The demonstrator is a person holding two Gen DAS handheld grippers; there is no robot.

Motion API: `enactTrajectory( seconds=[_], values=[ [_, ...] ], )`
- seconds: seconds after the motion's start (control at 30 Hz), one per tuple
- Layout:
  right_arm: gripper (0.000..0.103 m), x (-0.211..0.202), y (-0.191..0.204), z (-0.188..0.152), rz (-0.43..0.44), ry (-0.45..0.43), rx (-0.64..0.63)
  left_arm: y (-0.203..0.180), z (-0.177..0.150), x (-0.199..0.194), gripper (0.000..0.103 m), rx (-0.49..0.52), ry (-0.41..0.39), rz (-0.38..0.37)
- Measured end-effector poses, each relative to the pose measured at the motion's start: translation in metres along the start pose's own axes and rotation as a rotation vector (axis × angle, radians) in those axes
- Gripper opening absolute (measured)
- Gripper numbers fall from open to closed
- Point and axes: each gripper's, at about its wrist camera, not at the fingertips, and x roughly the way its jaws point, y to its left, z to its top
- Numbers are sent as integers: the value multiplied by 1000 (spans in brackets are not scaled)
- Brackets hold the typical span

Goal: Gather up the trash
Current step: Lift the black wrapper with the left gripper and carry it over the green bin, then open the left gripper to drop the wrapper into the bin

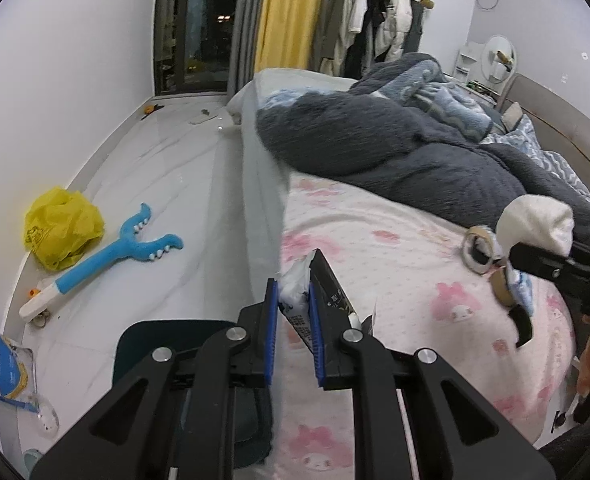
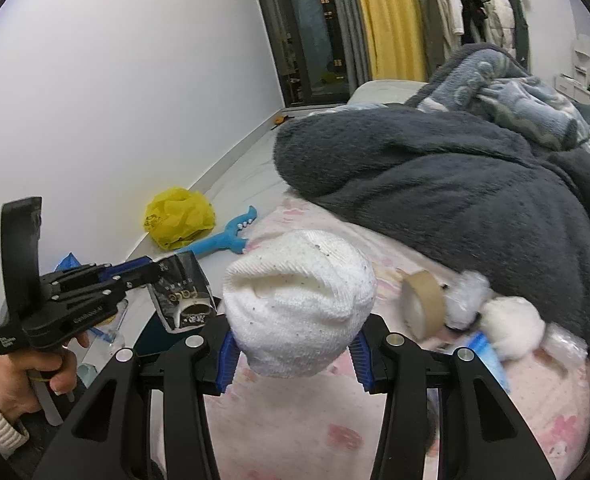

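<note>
The left hand-held gripper (image 1: pixel 293 316) is clamped on a dark packet (image 1: pixel 327 292) together with a crumpled white wrapper (image 1: pixel 293 284), held in the air over the edge of the bed (image 1: pixel 375 216). The packet looks like thin printed foil — light, flexible, probably slick — so a pinch across its flat faces near one end, as here, seems the sound hold; its long axis runs up and away from the pads in the left view, its printed lower end hanging past them in the right view. The right hand-held gripper (image 2: pixel 293 356) is clamped on a balled white sock (image 2: pixel 299 300), lifted above the pink sheet (image 2: pixel 295 420). The sock is soft, light and compressible, with no real long axis in this bundle; its rounded top points up and away from the camera, and a squeeze across the middle of the ball should hold without slipping. Beside it on the sheet lie 1 tape roll (image 2: pixel 423 304) on its edge and a cluster of white fluffy bits and clear plastic (image 2: pixel 511 328) — light, easily crushed, best pinched through the bulk. A yellow bag (image 1: pixel 61 228) sits on the floor (image 1: pixel 167 184) by the wall.
</note>
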Motion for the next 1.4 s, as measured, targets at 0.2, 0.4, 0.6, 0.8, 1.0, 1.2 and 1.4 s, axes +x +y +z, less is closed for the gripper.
enactTrajectory(
  seconds=[0.2,0.4,0.6,0.8,1.0,1.2,1.4],
  values=[
    [47,15,23,7,21,22,-28,29,-9,8,17,-32,48,26],
    [47,37,45,8,40,57,-50,48,-21,21,17,-37,115,37],
    [47,59,67,7,83,95,-64,67,-35,33,17,-53,170,70],
    [47,79,92,4,111,134,-90,87,-45,41,17,-75,219,86],
    [47,100,118,0,133,171,-119,109,-61,57,17,-107,300,108],
    [47,126,133,-6,158,228,-120,128,-79,74,17,-120,405,144],
    [47,148,148,-13,157,280,-132,153,-94,79,18,-169,470,154]
  ],
)
